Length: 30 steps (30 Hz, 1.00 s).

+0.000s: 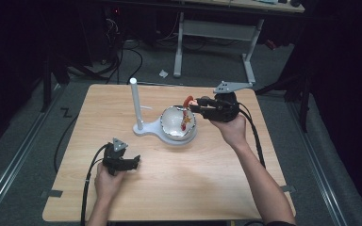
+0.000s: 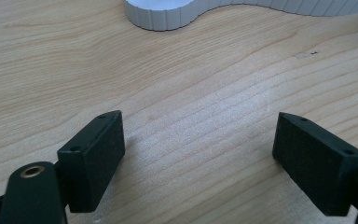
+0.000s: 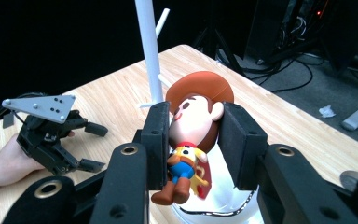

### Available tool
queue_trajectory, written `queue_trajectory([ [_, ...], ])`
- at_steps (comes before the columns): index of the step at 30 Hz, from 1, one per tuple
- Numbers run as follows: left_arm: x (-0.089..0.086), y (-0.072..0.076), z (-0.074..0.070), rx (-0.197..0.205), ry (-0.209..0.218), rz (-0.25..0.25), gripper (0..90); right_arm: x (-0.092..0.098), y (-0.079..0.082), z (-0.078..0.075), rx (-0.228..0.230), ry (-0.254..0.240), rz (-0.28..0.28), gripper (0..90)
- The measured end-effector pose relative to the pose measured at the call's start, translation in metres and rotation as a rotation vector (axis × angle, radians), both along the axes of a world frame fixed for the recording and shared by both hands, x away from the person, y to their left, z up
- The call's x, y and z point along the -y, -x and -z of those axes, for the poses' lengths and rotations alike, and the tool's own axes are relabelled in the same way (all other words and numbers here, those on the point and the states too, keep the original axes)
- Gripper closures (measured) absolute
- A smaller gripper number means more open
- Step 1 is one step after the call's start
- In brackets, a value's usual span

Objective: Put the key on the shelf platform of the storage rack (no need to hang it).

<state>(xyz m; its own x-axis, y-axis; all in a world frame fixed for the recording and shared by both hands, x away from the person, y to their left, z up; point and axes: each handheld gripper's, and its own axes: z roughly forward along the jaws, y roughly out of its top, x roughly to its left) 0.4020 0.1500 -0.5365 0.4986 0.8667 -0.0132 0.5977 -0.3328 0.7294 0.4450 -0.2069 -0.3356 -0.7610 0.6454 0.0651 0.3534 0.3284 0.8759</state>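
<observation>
A small cowboy figure point(image 3: 193, 135) with a brown hat hangs by its head between the pads of my right gripper point(image 3: 193, 140), which is shut on it. In the high view that gripper point(image 1: 193, 104) holds the cowboy figure point(image 1: 187, 113) just above the white bowl point(image 1: 174, 123) on the white stand. My left gripper point(image 1: 133, 162) rests on the table near its front left; its jaws stand wide apart, with bare wood between the pads point(image 2: 98, 158).
The white stand point(image 1: 148, 128) has a tall upright post point(image 1: 135, 101) just left of the bowl. The wooden table point(image 1: 169, 188) has open wood in front. Dark floor, cables and a desk frame point(image 1: 212, 42) lie beyond its far edge.
</observation>
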Motion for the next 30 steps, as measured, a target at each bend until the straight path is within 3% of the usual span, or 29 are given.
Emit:
queue_trajectory([
  [16,0.000,0.000,0.000,0.000,-0.002,0.000,17.1,-0.012,-0.014,0.030,-0.071,0.037,0.005,64.6],
  [30,0.000,0.000,0.000,0.001,-0.001,0.001,17.0,-0.018,-0.025,0.058,-0.133,0.036,0.025,64.6],
])
